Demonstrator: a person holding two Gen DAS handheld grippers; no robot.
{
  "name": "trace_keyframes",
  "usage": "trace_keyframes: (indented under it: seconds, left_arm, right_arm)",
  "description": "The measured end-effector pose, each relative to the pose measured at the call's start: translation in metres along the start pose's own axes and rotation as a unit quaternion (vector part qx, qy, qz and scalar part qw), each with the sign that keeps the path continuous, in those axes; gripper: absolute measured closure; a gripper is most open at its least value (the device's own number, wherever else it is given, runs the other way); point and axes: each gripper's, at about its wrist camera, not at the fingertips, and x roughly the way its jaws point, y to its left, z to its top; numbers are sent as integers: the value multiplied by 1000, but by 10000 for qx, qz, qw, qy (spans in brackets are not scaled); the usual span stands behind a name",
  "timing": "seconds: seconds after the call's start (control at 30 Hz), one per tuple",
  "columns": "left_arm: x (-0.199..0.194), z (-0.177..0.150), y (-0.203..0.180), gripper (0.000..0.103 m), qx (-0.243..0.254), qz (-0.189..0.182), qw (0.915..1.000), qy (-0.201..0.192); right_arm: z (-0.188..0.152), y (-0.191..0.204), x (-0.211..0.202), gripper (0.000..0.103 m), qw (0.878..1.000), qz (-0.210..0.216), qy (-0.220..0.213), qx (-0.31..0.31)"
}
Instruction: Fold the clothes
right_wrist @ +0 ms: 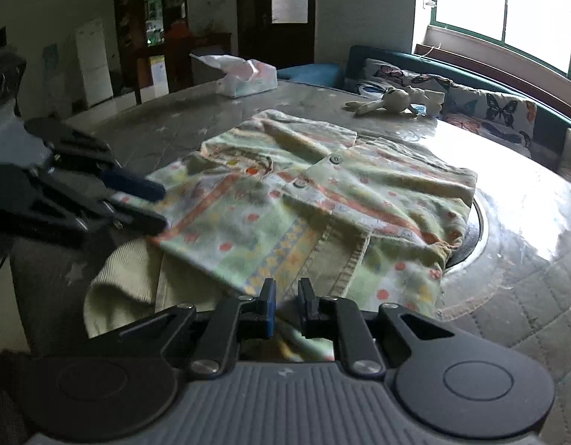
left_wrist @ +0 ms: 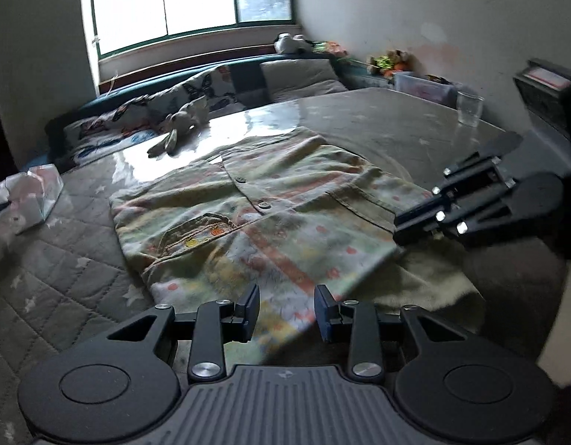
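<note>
Risk of a slipped hem on pastel printed button-front shirt [left_wrist: 270, 215], spoiling the fold.
Left gripper [left_wrist: 286, 309] parted over hem, gripping nothing; right gripper [right_wrist: 285, 306] narrowly parted, grip on cloth uncertain.

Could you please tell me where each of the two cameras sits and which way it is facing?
Left wrist: on the left gripper, facing across the shirt toward the window; right gripper enters from the right.
Right wrist: on the right gripper, facing the shirt and tissue pack; left gripper enters left.
Shared: shirt, stuffed rabbit, table.
</note>
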Motion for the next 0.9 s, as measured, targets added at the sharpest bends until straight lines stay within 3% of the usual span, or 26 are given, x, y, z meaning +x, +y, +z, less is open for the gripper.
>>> trace_keyframes:
  seconds: [0.13, 0.27, 0.47, 0.6, 0.67, 0.73, 0.8, 0.9]
  left_arm:
    - [-14, -14, -8, 64, 682, -35, 9977, 47]
    - [-15, -26, -27, 58, 1297, -38, 9915, -40]
    - [-5, -26, -51, 58, 1723, -168, 9840, -414]
    - [1, -22, -57, 58, 1902, -230, 9797, -592]
    - [4, -19, -57, 64, 1869, -253, 9800, -639]
    - [6, -14, -52, 88, 1709, -299, 9824, -686]
    - [5, -6, -42, 95, 1342, -363, 9876, -727]
    - [2, 8, -24, 96, 730, -460, 9931, -794]
  right_arm:
    - [-4, -2, -13, 89, 10000, 65, 10, 9]
    - [-9, 0, -23, 80, 9999, -23, 60, -152]
    - [-17, 1, -31, 78, 9992, -168, 197, -312]
    - [-22, 6, -37, 68, 9979, -213, 248, -557]
    - [-25, 9, -39, 67, 9968, -218, 279, -719]
    - [-27, 13, -39, 58, 9956, -220, 296, -860]
    - [-30, 17, -39, 55, 9940, -208, 253, -1041]
    - [-30, 21, -38, 50, 9927, -173, 144, -1187]
